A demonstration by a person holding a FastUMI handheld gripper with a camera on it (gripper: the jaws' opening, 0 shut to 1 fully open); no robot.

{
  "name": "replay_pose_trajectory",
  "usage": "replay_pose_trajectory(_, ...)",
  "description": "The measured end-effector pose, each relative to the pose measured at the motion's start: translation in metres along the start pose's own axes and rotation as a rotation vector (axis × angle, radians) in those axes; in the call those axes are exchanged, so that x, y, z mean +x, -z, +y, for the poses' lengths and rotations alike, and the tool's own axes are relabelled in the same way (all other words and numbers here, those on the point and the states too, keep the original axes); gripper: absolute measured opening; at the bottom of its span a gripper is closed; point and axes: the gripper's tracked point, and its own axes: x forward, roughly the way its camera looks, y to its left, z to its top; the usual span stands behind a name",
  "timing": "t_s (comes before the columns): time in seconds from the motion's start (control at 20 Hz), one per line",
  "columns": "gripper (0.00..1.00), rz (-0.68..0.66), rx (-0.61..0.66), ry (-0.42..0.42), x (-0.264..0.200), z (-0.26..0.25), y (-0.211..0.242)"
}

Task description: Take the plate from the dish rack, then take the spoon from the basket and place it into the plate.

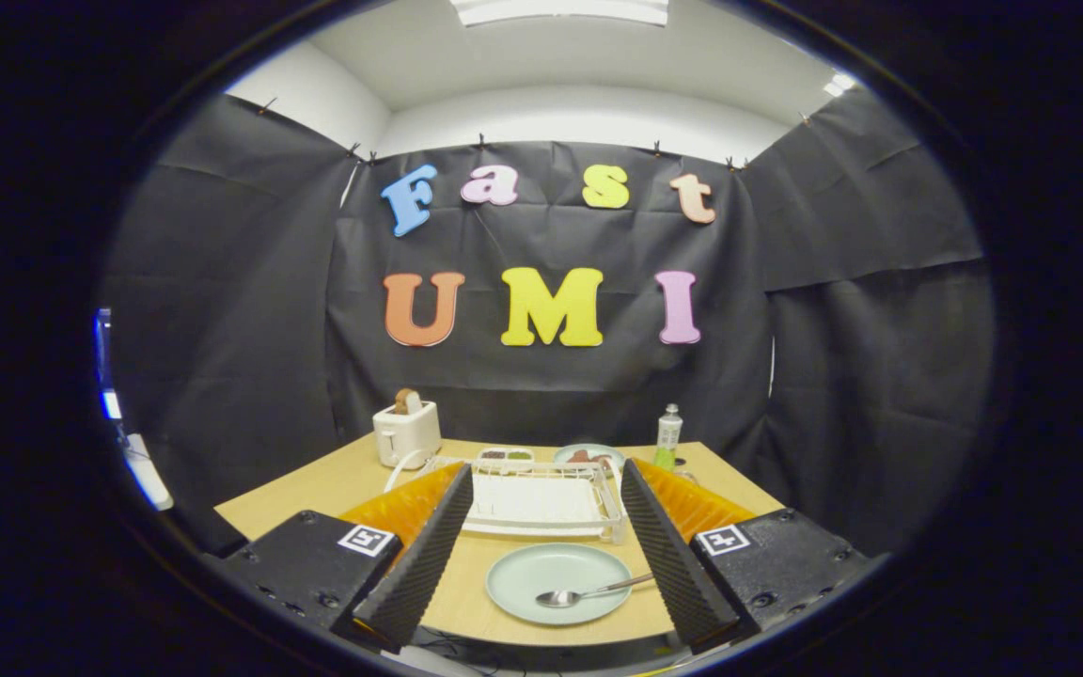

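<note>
A: Where does it stand?

B: The pale green plate (558, 582) lies flat on the tabletop (316, 489), between the fingers of the tool (541, 602) and in front of the white dish rack (541, 503). The spoon (588, 593) rests in it, bowl near the middle, handle running out over the rim toward the right finger. I'd judge the task done.

A: And the tool?

B: Released, fingers spread wide, gripping nothing, held level and looking across the tabletop at the booth wall.

A: What could still go wrong?

B: The handle tip sits just beside the right finger. A sideways drift while pulling away could clip it and flick the spoon off the plate. A straight retreat, fingers kept apart, looks safest. The toaster (406, 432) and bottle (667, 437) beyond the rack are well apart.
</note>
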Motion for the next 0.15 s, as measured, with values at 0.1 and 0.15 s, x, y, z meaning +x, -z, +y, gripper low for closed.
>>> replay_pose_trajectory(0.1,1.0,0.004,0.0,0.004,0.0015,-0.0017,0.0024)
replay_pose_trajectory(0.15,1.0,0.005,0.002,0.008,0.0026,-0.0026,0.0035)
